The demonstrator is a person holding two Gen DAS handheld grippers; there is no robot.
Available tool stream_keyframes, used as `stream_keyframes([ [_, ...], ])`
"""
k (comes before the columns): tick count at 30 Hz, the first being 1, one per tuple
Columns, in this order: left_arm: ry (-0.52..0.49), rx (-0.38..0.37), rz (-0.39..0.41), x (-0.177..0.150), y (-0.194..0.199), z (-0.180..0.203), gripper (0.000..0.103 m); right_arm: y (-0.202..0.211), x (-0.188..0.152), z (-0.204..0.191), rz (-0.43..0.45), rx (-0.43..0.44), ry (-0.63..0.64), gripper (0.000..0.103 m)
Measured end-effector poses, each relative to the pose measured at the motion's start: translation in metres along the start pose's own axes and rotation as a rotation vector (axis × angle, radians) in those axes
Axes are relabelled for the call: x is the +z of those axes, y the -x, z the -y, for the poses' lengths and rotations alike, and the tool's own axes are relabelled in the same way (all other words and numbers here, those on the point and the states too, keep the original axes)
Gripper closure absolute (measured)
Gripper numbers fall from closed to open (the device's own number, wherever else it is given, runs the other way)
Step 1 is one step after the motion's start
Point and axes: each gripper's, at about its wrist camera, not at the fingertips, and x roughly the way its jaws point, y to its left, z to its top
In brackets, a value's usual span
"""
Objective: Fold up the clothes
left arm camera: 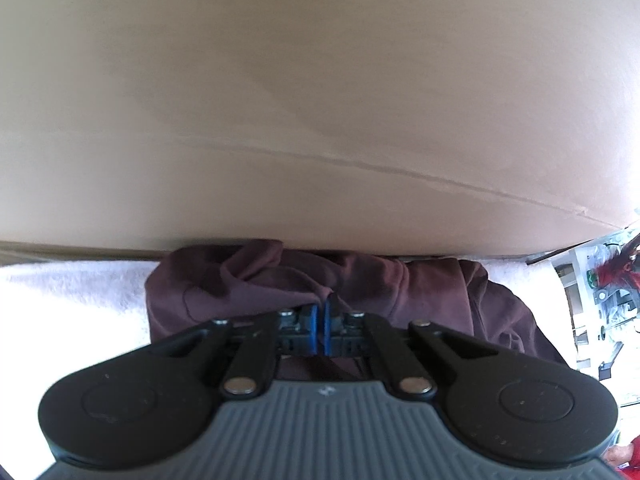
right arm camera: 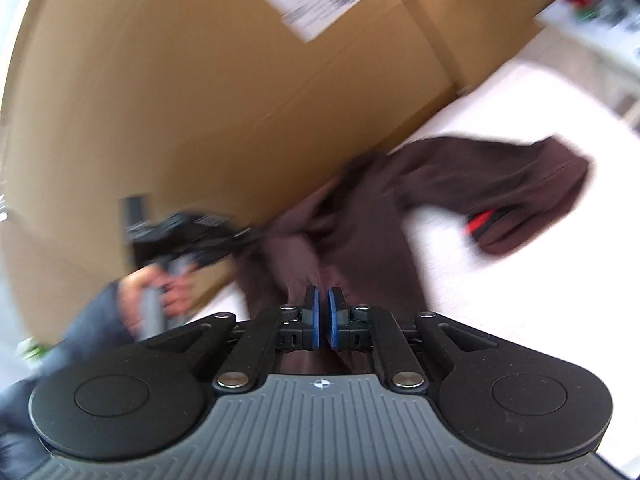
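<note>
on white bedding (right arm camera: 500, 92), maroon garment (right arm camera: 360, 216) apparently abuts cardboard box (right arm camera: 180, 92).

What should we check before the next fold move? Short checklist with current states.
1. Left tool pinching the garment: ok, pads nearly closed with a fold of cloth between them.
2. Right tool pinching the garment: ok, pads nearly closed on cloth.
3. Garment flat: not ok, bunched, with one sleeve thrown out to the side.
4. Room to spread: not ok, the box stands right against the cloth.
5. Surface beside the garment bare: ok in the right wrist view.
6. Image sharpness: not ok, right wrist view is motion-blurred.
</note>
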Motion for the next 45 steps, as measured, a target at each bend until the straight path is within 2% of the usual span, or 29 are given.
stream_keyframes([
  [2,-0.013,-0.01,0.006,0.001,0.003,-0.005,0.103,-0.007,-0.01,-0.009,-0.09,0.083,0.033,0.099],
  [4,-0.043,-0.007,0.012,0.0,0.008,-0.01,0.103,-0.018,-0.022,-0.019,-0.167,0.124,0.089,0.1],
  [6,-0.083,-0.003,0.011,-0.001,0.013,-0.013,0.103,-0.035,-0.036,-0.029,-0.249,0.127,0.132,0.1],
  [8,-0.11,-0.01,0.01,-0.003,0.015,-0.015,0.103,-0.052,-0.05,-0.038,-0.305,0.086,0.169,0.1],
  [10,-0.122,-0.022,0.011,-0.005,0.014,-0.015,0.103,-0.061,-0.064,-0.05,-0.293,-0.045,0.292,0.092],
  [12,-0.139,-0.031,0.012,-0.005,0.012,-0.014,0.102,-0.066,-0.079,-0.06,-0.248,-0.218,0.444,0.063],
  [13,-0.148,-0.036,0.01,-0.005,0.01,-0.013,0.102,-0.067,-0.083,-0.061,-0.228,-0.292,0.491,0.059],
  [16,-0.161,-0.059,0.008,-0.005,0.008,-0.011,0.1,-0.07,-0.094,-0.052,-0.191,-0.465,0.58,0.06],
  [17,-0.165,-0.063,0.009,-0.005,0.007,-0.01,0.093,-0.074,-0.098,-0.051,-0.192,-0.498,0.591,0.06],
  [18,-0.167,-0.067,0.005,-0.006,0.005,-0.009,0.074,-0.079,-0.102,-0.049,-0.196,-0.525,0.601,0.06],
  [20,-0.181,-0.067,-0.001,-0.007,0.001,-0.006,0.053,-0.089,-0.109,-0.045,-0.202,-0.579,0.621,0.06],
  [22,-0.208,-0.058,-0.006,-0.008,-0.005,0.0,0.061,-0.099,-0.118,-0.043,-0.21,-0.643,0.664,0.061],
  [23,-0.222,-0.046,-0.009,-0.008,-0.007,0.002,0.086,-0.105,-0.122,-0.044,-0.214,-0.668,0.701,0.07],
  [24,-0.232,-0.043,-0.015,-0.007,-0.009,0.003,0.103,-0.105,-0.123,-0.044,-0.222,-0.669,0.706,0.083],
  [25,-0.229,-0.051,-0.021,-0.005,-0.009,0.001,0.103,-0.099,-0.117,-0.047,-0.216,-0.65,0.669,0.091],
  [27,-0.207,-0.071,-0.024,-0.002,-0.008,-0.006,0.103,-0.086,-0.104,-0.053,-0.198,-0.606,0.586,0.092],
  [29,-0.196,-0.084,-0.02,0.002,-0.005,-0.012,0.103,-0.056,-0.082,-0.056,-0.167,-0.434,0.39,0.096],
  [31,-0.189,-0.083,-0.015,0.004,-0.002,-0.016,0.103,-0.019,-0.06,-0.052,-0.111,-0.226,0.192,0.097],
  [33,-0.182,-0.09,-0.015,0.007,-0.003,-0.018,0.103,0.016,-0.047,-0.045,-0.021,-0.142,0.087,0.097],
  [35,-0.174,-0.098,-0.022,0.008,-0.007,-0.017,0.102,0.039,-0.038,-0.025,0.048,-0.202,0.036,0.097],
  [36,-0.173,-0.101,-0.027,0.008,-0.009,-0.016,0.097,0.043,-0.035,-0.009,0.06,-0.253,-0.007,0.097],
  [38,-0.174,-0.103,-0.032,0.007,-0.012,-0.013,0.094,0.042,-0.034,0.03,0.043,-0.33,-0.119,0.097],
  [40,-0.181,-0.1,-0.032,0.007,-0.014,-0.009,0.089,0.029,-0.039,0.061,0.0,-0.412,-0.191,0.102],
  [41,-0.185,-0.098,-0.031,0.006,-0.014,-0.007,0.081,0.023,-0.041,0.072,-0.021,-0.447,-0.207,0.102],
  [42,-0.189,-0.101,-0.029,0.006,-0.011,-0.006,0.076,0.02,-0.043,0.08,-0.027,-0.475,-0.213,0.099],
  [43,-0.194,-0.104,-0.026,0.005,-0.008,-0.006,0.075,0.02,-0.044,0.082,-0.019,-0.501,-0.21,0.096],
  [45,-0.202,-0.11,-0.02,0.004,-0.001,-0.007,0.075,0.025,-0.044,0.074,-0.001,-0.518,-0.136,0.083],
])
